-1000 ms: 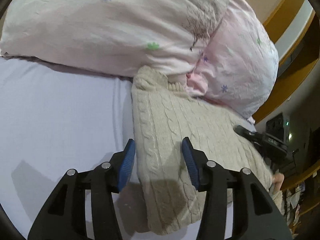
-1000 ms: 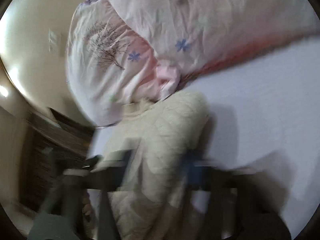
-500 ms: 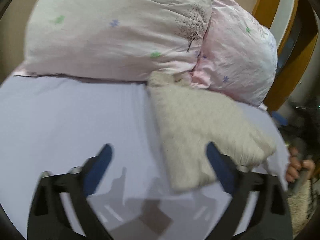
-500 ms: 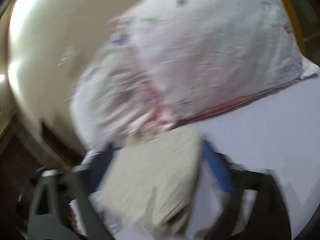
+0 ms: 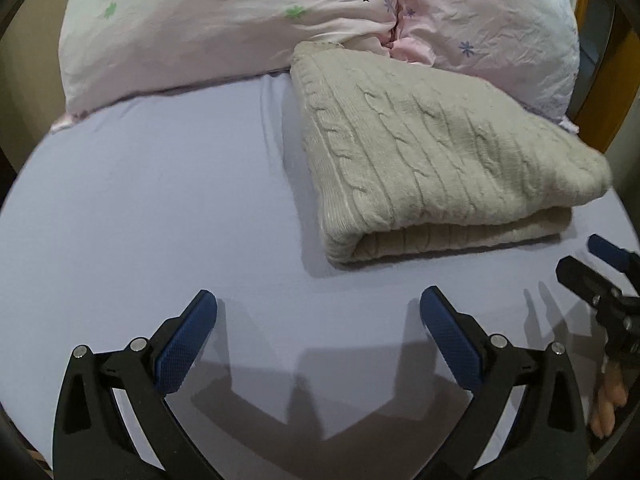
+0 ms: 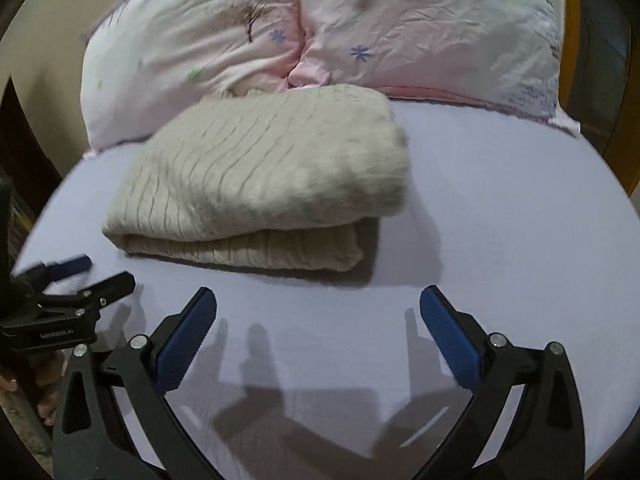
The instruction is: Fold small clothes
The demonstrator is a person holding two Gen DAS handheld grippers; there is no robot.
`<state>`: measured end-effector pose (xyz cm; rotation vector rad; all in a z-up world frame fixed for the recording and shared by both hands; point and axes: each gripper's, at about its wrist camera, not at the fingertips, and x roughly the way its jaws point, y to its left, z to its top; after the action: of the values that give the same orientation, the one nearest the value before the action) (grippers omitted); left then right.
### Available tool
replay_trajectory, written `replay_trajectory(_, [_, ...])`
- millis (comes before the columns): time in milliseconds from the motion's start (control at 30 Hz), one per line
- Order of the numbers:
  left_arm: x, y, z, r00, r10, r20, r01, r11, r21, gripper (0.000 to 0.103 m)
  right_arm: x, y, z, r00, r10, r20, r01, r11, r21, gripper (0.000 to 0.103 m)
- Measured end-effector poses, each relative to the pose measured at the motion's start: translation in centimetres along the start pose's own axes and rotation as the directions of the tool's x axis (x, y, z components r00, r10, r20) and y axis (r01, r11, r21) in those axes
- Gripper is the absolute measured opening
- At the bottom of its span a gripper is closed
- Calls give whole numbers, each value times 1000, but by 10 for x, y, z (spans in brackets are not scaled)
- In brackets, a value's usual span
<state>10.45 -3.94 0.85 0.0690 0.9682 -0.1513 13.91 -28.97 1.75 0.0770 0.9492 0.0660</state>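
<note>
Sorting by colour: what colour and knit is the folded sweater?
Cream cable-knit sweater; clearest in left wrist view.

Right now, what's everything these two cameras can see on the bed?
Sweater: one, beige cable-knit, folded, lying on the sheet with its far end against the pillows.
Pillows: two, pale pink with small flower prints, side by side at the head of the bed.
Sheet: one, lavender, covering the bed.
Bed frame: wooden, orange-brown, at the right edge.
Left tool: black with blue pads, open, empty, near the sweater's front edge.
Right tool: same make, open, empty, beside the left one.
</note>
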Motion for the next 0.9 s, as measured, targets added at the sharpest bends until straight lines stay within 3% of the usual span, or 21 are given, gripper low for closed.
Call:
replay_trajectory(200, [0,-6,-1,999,22,30,-23,1000,22,102,9,8,-12,993,-107,-48,104,993,-52,101])
replay_trajectory(300, [0,-6,1,999,25,36,-26,999,19,102,12,1,-11,995,-74,-65,73,997,-14,101])
replay_trajectory(900, [0,-6,0,999,27,41,-28,999,18,102,11,0,-10,994,-83,-65,83,997,-11,101])
